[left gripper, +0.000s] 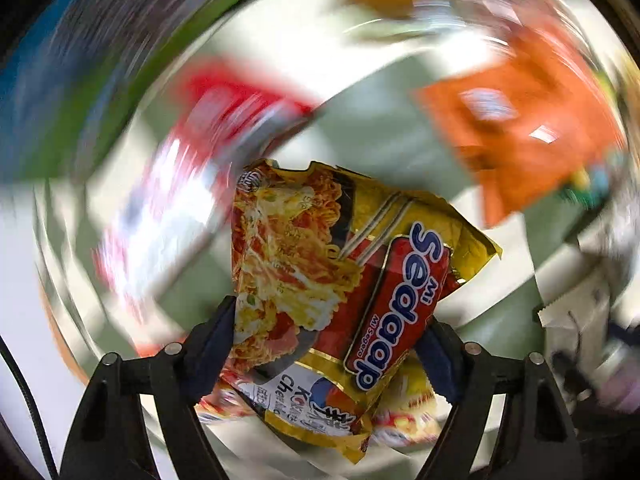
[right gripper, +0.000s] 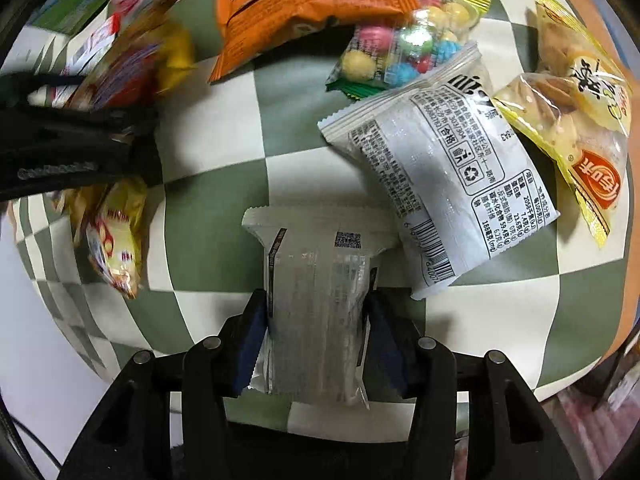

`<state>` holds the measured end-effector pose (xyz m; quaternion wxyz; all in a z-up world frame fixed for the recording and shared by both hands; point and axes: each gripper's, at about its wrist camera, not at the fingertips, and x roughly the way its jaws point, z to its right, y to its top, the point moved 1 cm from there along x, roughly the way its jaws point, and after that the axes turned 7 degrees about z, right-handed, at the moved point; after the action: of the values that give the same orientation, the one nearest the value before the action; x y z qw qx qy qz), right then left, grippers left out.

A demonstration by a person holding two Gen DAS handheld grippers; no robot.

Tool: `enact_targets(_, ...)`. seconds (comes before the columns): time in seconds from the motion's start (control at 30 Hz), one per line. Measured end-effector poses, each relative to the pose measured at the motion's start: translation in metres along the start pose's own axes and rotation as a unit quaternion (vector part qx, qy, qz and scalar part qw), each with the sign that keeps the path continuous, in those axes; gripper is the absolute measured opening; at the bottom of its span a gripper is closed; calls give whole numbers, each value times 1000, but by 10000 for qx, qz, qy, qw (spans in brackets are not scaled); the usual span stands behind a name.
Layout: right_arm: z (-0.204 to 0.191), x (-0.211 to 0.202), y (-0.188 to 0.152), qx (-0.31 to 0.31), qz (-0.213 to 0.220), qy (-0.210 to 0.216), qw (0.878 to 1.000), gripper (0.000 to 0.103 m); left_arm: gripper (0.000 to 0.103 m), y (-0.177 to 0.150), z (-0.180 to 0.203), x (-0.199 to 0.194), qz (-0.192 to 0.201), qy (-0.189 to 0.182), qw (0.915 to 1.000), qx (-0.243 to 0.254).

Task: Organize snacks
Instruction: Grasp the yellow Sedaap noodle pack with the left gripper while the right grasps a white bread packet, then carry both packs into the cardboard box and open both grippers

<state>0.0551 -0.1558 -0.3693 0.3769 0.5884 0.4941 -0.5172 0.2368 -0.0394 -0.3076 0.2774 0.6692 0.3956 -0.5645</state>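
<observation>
Left tool (left gripper: 332,344) clamps noodle packet (left gripper: 344,276); right tool (right gripper: 320,328) clamps white packet (right gripper: 320,304).

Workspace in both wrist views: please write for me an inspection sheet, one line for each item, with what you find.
Surface: green and white checked cloth, partly covered by packets.
Job's things: yellow noodle packet; clear white packet; larger white packet; orange bag; candy bag; yellow cracker bag; small yellow packet.
Clutter: blurred red and white packet; nothing else seen.
Grippers: left gripper has the noodle packet between its pads; right gripper shut on the clear white packet.
Cables: thin black cable at the picture's left edge.
Surroundings: too blurred to tell.
</observation>
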Motion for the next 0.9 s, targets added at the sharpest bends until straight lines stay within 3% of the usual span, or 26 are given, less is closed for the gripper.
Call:
enact_targets(0.07,-1,-5,0,160,99,65,9998,50,81,-5,-29,1,-59,-289,9971,-707)
enact_targets(0.13,-5,-11,0,225,216,123,9994,49,83,-6,-46,2,137,-526,9940,-951)
enact_targets(0.23,-15,-13,0,142,250,112,9995,50,87,-14,-48,5,297,-568,9964,-552)
enact_targets(0.37,-24,-4,1,103,64,52,9999,56,95,-4,-41,24,109,-447,9987,205)
enact_targets(0.43,-27,4,9,182,-18,75,9998,61,101,7,-40,38,-19,-563,9978,347)
enact_targets(0.53,-31,10,10,268,-87,47,9996,62,101,13,-49,39,48,-670,9974,247)
enact_targets(0.63,-22,9,8,430,-135,64,9990,59,85,-30,-75,13,226,-694,9973,101)
enact_targets(0.9,-35,-12,-12,392,231,-63,9989,56,84,-72,-132,-21,320,-559,9918,-1107)
